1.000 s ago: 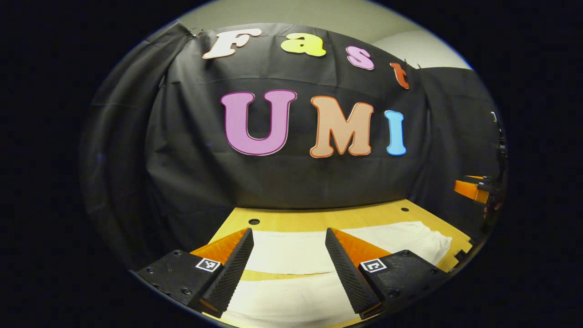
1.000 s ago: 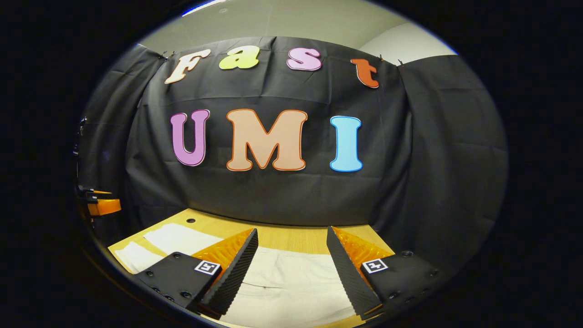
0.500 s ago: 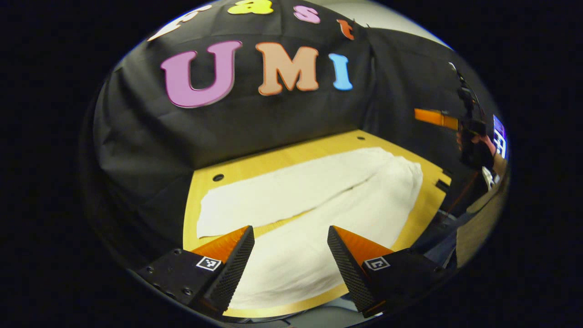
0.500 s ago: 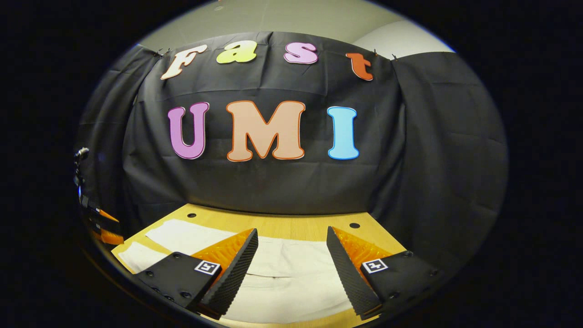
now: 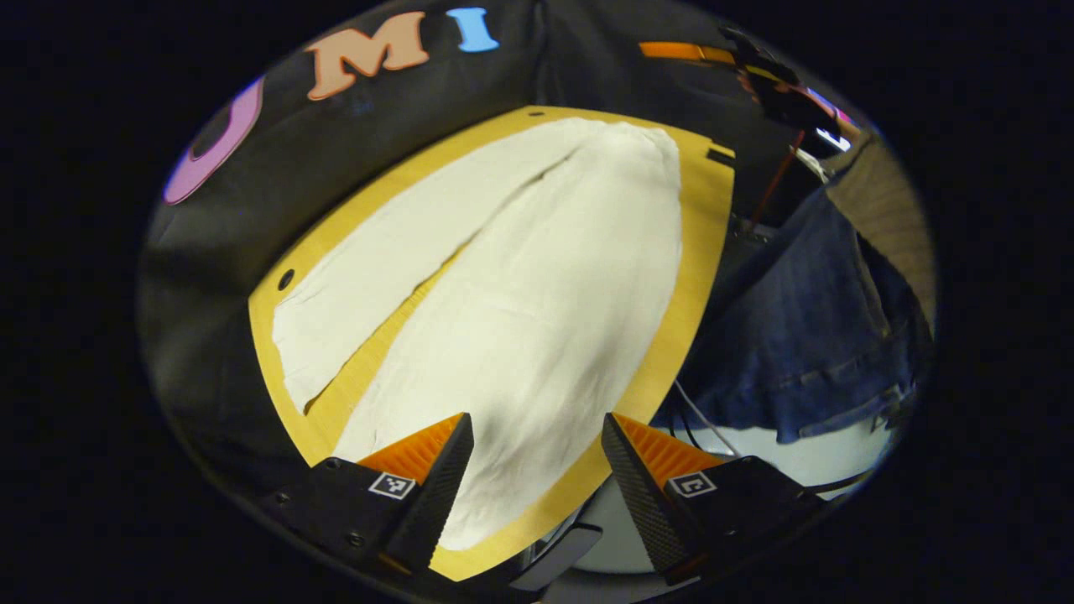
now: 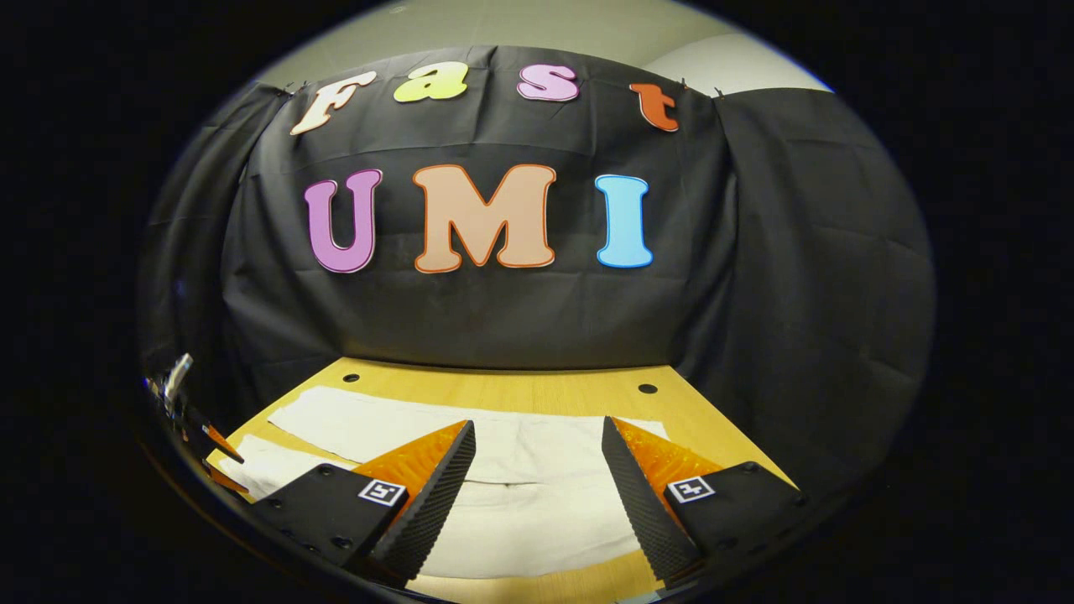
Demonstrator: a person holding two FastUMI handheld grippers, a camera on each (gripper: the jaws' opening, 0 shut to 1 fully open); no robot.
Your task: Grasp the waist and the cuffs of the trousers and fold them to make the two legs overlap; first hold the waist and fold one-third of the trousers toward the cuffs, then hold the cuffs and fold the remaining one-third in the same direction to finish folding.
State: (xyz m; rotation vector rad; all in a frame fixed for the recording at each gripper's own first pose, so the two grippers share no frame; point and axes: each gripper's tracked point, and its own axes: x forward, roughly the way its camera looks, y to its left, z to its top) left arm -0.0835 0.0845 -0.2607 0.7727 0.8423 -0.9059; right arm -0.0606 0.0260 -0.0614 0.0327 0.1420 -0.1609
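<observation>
Both sets of jaws are hanging wide open, gripping nothing: left gripper (image 5: pixel 530 470) and right gripper (image 6: pixel 537 478) sitting at the bottom of their views. The white trousers (image 5: pixel 537 294) are lying flat mid-frame, legs splayed, on the yellow table (image 5: pixel 701 243).

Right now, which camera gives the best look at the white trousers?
The left gripper view: it looks down on the trousers, spread along the table with both legs apart. The right gripper view catches just a low, flattened strip of them.
</observation>
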